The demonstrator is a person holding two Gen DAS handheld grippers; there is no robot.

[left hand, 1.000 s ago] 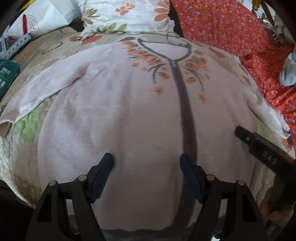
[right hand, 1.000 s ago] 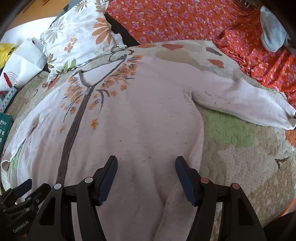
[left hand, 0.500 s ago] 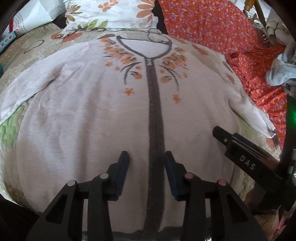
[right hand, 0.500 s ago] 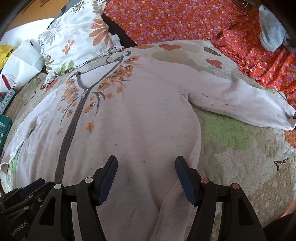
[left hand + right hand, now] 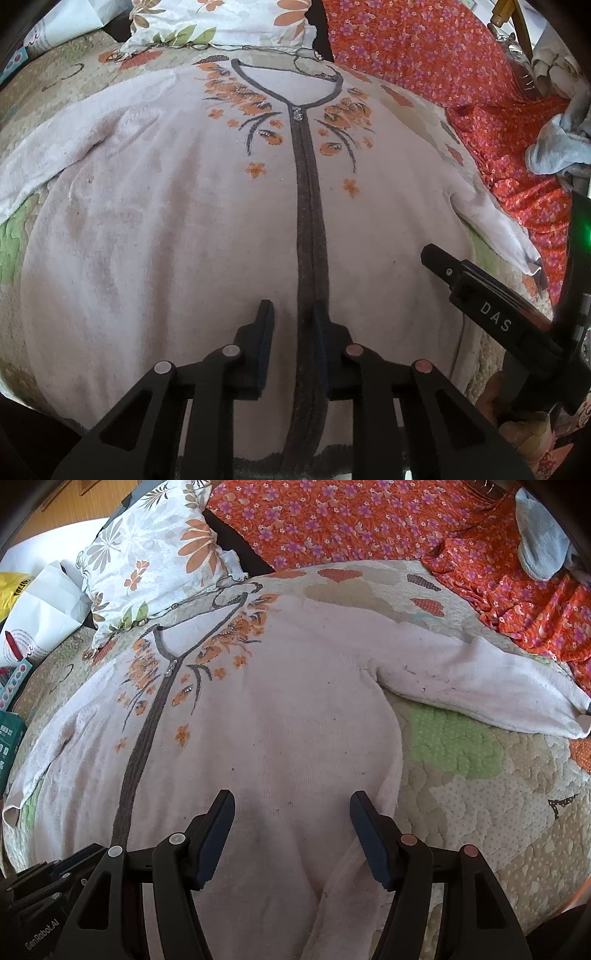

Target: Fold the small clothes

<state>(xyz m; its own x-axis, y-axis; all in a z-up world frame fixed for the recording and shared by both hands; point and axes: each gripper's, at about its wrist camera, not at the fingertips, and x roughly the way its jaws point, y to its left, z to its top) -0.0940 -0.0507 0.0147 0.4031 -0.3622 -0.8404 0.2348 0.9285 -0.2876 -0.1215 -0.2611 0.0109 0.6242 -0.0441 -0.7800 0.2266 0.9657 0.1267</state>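
Pale pink zip-front garment (image 5: 184,229): spread flat, sleeves out, on quilted bedspread (image 5: 480,794). Left gripper (image 5: 293,314): fingers nearly together, straddling the grey zipper band (image 5: 308,221) near the hem; whether fabric is pinched, cannot tell. Right gripper (image 5: 291,805): fingers wide apart above the garment's right side

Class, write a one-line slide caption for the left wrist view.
Left gripper nearly shut astride the dark zip band of a pale cardigan.

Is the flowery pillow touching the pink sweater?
Cannot tell. In the right wrist view the pillow lies just past the sweater's collar, but the fisheye shows no clear contact and no clear gap.
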